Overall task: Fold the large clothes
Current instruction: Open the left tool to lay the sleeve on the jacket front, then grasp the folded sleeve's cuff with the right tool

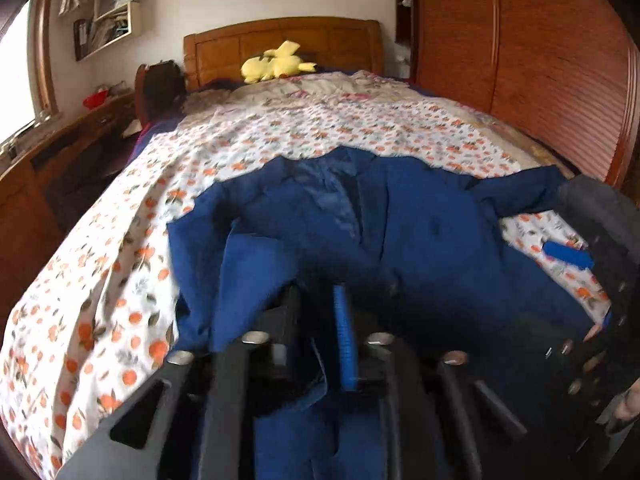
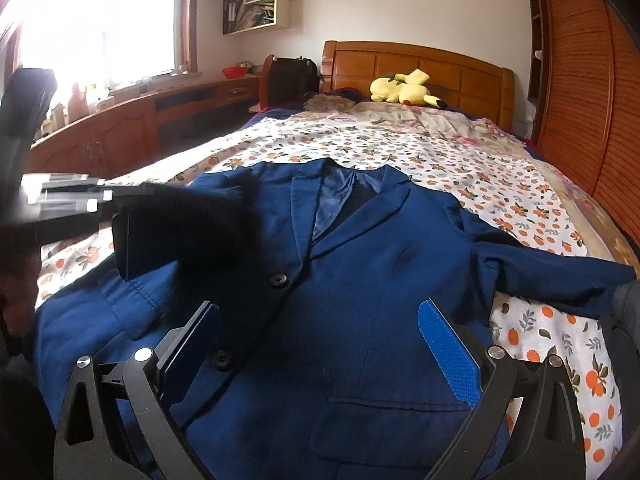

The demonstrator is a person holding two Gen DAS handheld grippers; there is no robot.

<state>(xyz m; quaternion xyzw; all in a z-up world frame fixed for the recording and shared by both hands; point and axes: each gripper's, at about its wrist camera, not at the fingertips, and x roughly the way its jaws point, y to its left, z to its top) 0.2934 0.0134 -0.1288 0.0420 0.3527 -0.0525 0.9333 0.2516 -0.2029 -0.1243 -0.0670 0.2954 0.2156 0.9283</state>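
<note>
Currently, a navy jacket is lying face-up near the foot edge of the bed, mostly unfolded. Left tool is pinching its left sleeve, folding it inward; right tool is hovering wide open above the front.

Left gripper fingers closed together on fabric, right gripper fingers spread wide, hovering
</note>
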